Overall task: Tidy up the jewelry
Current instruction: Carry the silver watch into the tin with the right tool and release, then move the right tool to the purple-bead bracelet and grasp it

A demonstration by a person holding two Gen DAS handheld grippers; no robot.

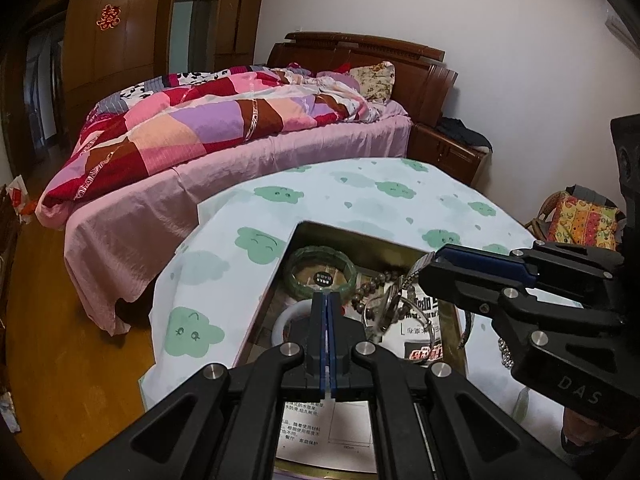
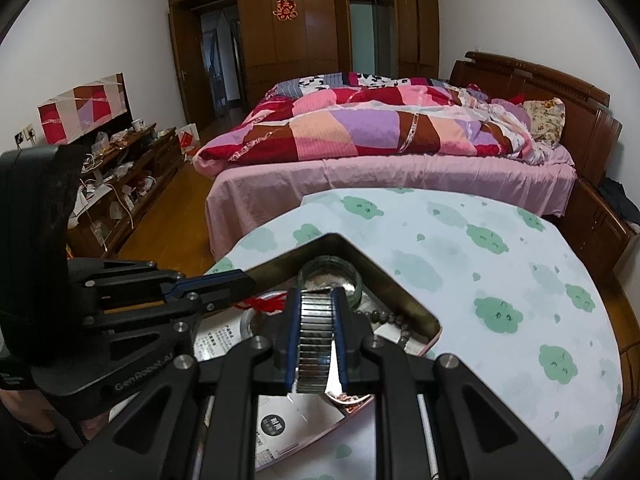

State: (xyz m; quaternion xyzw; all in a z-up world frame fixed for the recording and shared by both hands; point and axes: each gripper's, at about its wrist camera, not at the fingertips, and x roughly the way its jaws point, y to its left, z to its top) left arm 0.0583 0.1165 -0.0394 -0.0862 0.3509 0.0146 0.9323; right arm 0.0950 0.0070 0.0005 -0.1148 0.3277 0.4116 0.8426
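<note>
Left wrist view. Your left gripper (image 1: 328, 300) has its jaws pressed fully together with nothing between them, poised over the near part of the tin (image 1: 404, 242). The tin sits on the worktop (image 1: 360, 192), lined with printed paper. Inside: a green bangle (image 1: 320, 268) at the far left, a white bangle (image 1: 288, 316) just near of it and partly hidden by your fingers, a bead string (image 1: 376, 284) in the middle. At right, your right gripper (image 1: 430, 266) carries the watch (image 1: 394, 300), which dangles over the tin among the beads.

Right wrist view. Your right gripper (image 2: 316, 312) is narrowed on the watch band (image 2: 316, 332), pads flat against the band's edges. The watch face hangs below, mostly hidden. The green bangle (image 2: 330, 280) lies just beyond the tips, in the far corner of the tin (image 2: 408, 300). A red tassel (image 2: 260, 304) lies to the left, near your left gripper (image 2: 244, 280).

Risks, as judged: the grip is only on slick metal links, so the band may slide out. The hanging watch could snag the beads or strike the bangles when you move it. The two grippers are close together and could collide.
</note>
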